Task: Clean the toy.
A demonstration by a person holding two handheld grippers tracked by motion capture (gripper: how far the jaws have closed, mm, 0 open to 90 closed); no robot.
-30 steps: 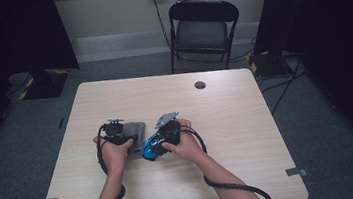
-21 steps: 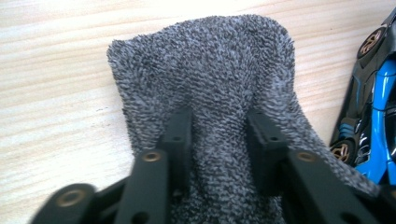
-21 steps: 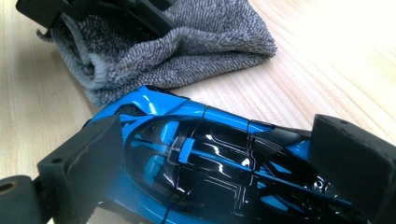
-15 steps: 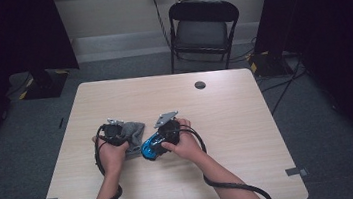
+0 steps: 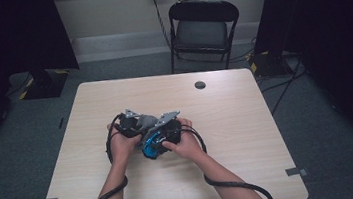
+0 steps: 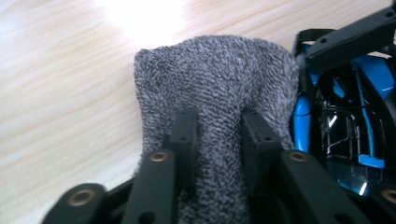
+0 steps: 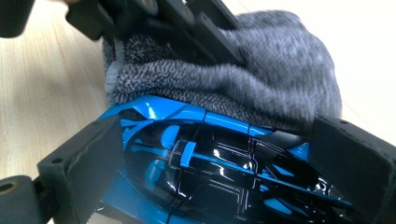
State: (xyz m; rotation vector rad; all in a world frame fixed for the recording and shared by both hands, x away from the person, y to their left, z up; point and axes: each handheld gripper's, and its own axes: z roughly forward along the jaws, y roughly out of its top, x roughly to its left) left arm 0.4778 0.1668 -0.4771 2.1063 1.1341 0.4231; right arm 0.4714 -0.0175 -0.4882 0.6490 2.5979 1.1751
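**Two claws, a grey cloth and a blue toy car**

A person sits at a wooden table (image 5: 249, 136) and holds a claw in each hand. Both claws meet near the middle of the table, close to the person.

The left claw (image 6: 215, 126) pinches a grey cloth (image 6: 219, 79). Its two black jaws press into the cloth from both sides, and the cloth bunches up between them. The jaws have just been opening a little, but the cloth is between them and they squeeze it. The cloth is soft and fuzzy, with little dark and light specks.

The right claw (image 7: 224, 154) holds a shiny blue and black toy car (image 7: 210, 163). One jaw sits at each end of the car, and the pads press on it. The car lies between them, just above the table.

The cloth lies on top of the car and touches it. In the right gripper view, the cloth (image 7: 243, 84) covers the top edge of the car.

From the high view, the left claw (image 5: 134, 124) and the right claw (image 5: 160, 131) are just beside each other, with the car (image 5: 150, 146) low between the hands.

A small dark round spot (image 5: 200, 84) sits on the far part of the table. A black chair (image 5: 201, 28) stands behind the table.
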